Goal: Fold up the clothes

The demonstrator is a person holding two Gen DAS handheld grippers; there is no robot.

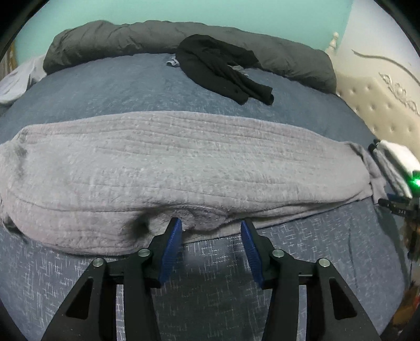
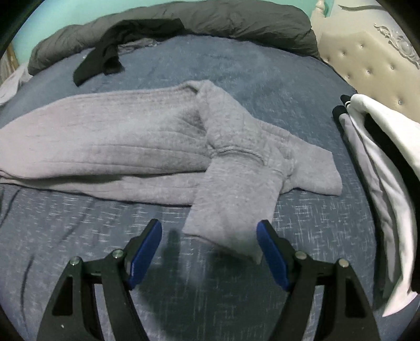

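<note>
Grey sweater [image 1: 183,162] lies on the bed [image 1: 105,86]; both grippers' jaws gape, empty.

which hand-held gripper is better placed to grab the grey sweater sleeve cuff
Right hand-held gripper: its open jaws already straddle the grey ribbed knit sweater's sleeve cuff.

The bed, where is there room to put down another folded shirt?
Bare bedspread lies between the grey sweater, the dark duvet and the headboard. More lies near the fingers. It is crowded around the black garment.
</note>
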